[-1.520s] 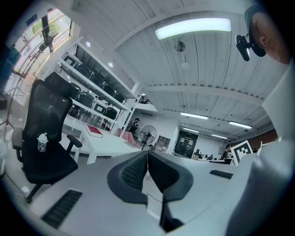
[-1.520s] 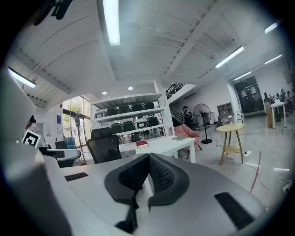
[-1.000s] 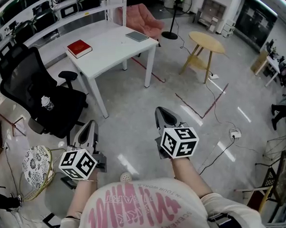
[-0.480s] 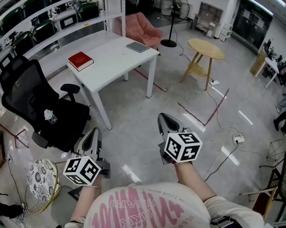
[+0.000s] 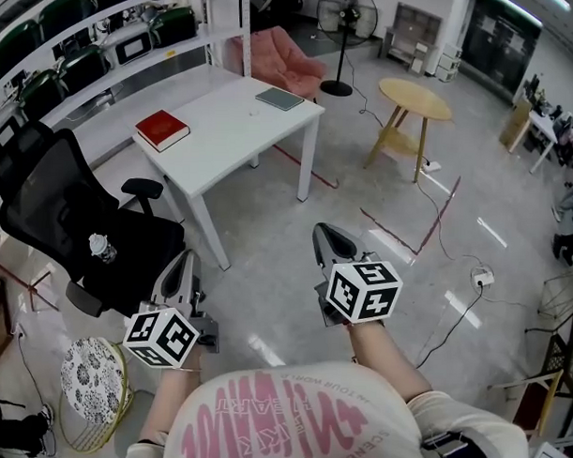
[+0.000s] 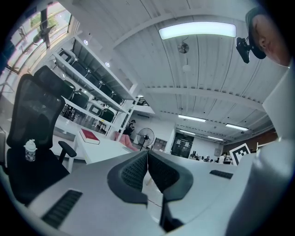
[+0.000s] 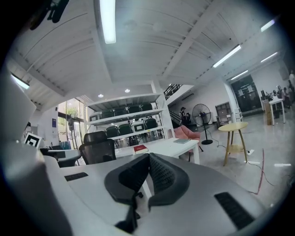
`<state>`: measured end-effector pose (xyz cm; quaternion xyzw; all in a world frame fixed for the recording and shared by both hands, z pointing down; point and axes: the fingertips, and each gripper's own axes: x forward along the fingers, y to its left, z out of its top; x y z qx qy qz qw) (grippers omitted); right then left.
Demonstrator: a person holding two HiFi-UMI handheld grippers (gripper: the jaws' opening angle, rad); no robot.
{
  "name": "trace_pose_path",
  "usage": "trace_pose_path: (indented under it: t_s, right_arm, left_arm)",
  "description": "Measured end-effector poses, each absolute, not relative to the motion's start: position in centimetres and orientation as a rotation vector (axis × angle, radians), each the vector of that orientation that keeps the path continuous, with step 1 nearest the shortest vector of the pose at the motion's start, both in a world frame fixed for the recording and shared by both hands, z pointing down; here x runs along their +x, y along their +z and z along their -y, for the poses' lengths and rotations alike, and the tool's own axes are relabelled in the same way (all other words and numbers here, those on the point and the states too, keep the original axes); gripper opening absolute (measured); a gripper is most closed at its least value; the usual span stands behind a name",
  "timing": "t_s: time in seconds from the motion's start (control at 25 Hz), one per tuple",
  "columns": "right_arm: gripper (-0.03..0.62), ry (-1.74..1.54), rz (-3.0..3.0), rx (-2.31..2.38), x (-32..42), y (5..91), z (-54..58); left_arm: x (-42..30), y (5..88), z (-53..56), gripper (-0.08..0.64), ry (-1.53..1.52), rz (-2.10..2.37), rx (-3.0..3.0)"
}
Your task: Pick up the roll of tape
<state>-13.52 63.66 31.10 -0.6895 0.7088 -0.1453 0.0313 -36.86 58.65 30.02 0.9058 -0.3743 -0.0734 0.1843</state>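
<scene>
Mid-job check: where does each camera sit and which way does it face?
Head view: on the head, steeply down at floor; shows both forearms, shirt, left tool, right tool.
Left gripper view: on the left tool, along its shut jaws toward chair and table; head top right.
Right gripper view: on the right tool, along its shut jaws toward the table; body not clear.
All share the table's red book.

Open floor (image 5: 277, 237) ahead; office chair (image 5: 90, 226) blocks the left, white table (image 5: 225, 118) stands beyond, seemingly a power strip (image 5: 482, 276) lies right.

book (image 5: 162, 130) on table (image 5: 229, 113), chair (image 5: 67, 202) left of it, round table (image 5: 415, 94) right
</scene>
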Motion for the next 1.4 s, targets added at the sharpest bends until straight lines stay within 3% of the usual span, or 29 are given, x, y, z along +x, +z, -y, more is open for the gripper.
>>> trace_pose_path:
  t_s: [0.52, 1.4]
  right_arm:
    - [0.015, -0.532, -2.203, -2.127, -11.7, 34.3, -60.1]
    - [0.015, -0.573, -2.309, -1.982, 3.3, 34.8, -41.6]
  left_arm:
    - [-35.1, 32.6, -55.4, 0.025, -0.212, 1.043, 2.505]
    - [-21.1, 32.8, -40.7, 0.025, -0.27, 1.123, 2.482]
